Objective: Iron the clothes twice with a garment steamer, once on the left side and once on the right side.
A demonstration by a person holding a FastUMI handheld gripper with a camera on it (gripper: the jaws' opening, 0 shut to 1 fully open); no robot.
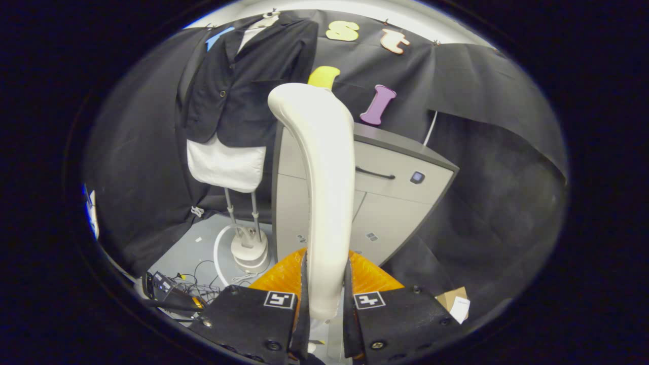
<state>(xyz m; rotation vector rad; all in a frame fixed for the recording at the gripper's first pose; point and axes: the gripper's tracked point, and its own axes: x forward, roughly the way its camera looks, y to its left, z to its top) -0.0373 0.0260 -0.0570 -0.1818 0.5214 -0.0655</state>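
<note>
Tongs clamped on white steamer, upright, top curving toward jacket

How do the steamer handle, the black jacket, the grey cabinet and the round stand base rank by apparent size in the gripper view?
1. Grey cabinet
2. Black jacket
3. Steamer handle, gripped between the fingers; its nearness inflates it, so 2 and 3 are uncertain
4. Stand base

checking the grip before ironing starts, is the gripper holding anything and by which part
Yes: the gripper is shut on the steamer, both fingers pressing the lower end of its white handle, which rises ahead of them.
</note>
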